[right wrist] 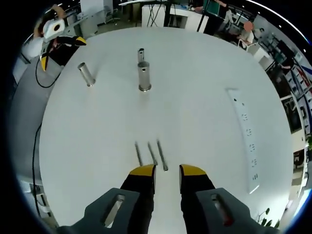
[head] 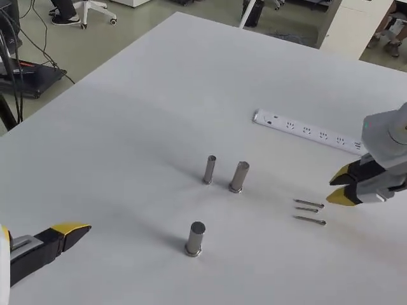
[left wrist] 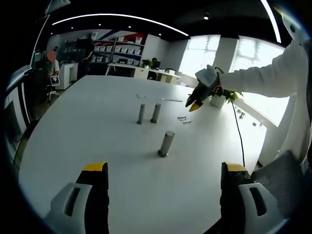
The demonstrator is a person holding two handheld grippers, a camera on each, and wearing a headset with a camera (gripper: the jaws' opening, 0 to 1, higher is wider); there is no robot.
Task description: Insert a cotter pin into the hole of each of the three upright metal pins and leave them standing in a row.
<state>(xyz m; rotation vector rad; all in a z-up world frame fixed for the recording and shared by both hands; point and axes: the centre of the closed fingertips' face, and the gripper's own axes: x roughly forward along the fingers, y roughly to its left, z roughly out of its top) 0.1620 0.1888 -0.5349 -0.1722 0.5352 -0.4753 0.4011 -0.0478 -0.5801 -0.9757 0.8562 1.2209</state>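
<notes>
Three metal pins (head: 209, 169) stand upright mid-frame on the worktop (head: 159, 95), with three cotter pins (head: 309, 204) lying to their right. The left tool (left wrist: 164, 168) gapes wide; the right tool (head: 338, 189), at the right edge, is narrowly parted. Both are empty.

I see three metal pins (head: 239, 176) standing upright mid-bench (head: 159, 95), two side by side and one nearer the near edge. Three cotter pins (head: 309, 204) lie flat toward the right edge, just beside my right gripper (head: 337, 188), whose jaws are slightly parted. My left gripper (head: 38, 236) hangs at the near left. A power strip (head: 308, 132) lies toward the far right edge.
</notes>
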